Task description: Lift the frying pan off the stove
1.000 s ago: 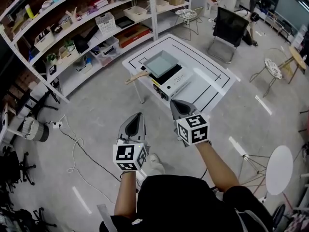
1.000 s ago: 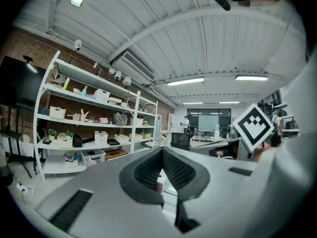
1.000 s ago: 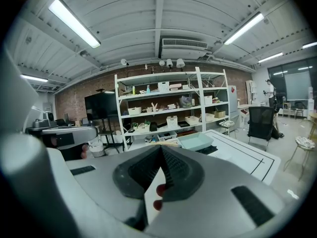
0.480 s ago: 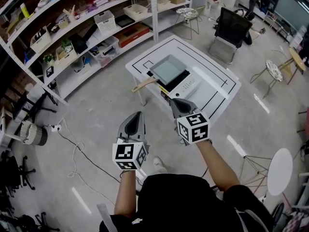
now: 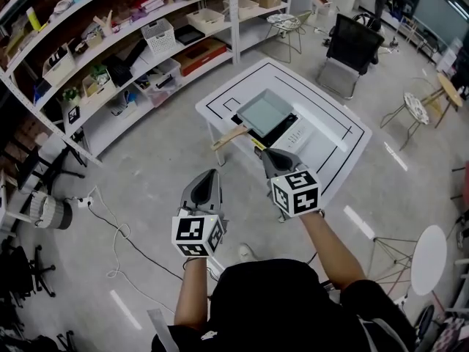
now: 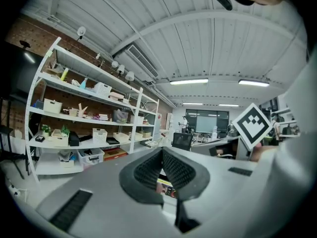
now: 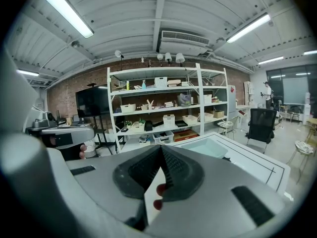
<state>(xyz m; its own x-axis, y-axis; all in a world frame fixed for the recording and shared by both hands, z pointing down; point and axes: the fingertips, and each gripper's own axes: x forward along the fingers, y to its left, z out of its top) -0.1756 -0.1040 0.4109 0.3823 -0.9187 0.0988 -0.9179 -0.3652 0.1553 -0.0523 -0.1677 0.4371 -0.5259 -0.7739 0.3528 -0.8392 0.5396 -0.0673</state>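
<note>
The frying pan point(image 5: 264, 113) sits on the stove point(image 5: 294, 132) by the table's point(image 5: 333, 134) near edge. The left gripper point(image 5: 211, 176) and right gripper point(image 5: 267, 154) hang closed and empty, apart from it.

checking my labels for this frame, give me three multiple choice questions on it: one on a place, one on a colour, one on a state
1. Where does the frying pan sit?
A. on a shelf
B. on the stove on the white table
C. on the floor

2. What colour is the pan's handle?
A. light wood
B. red
C. blue

3. How are the left gripper and the right gripper?
A. open wide
B. shut on the handle
C. shut, holding nothing

Answers:
1 B: the head view shows the pan on top of the stove.
2 A: the handle that sticks out past the table's edge is pale wood.
3 C: in each gripper view the pads meet with nothing between them, and both grippers are short of the table.
</note>
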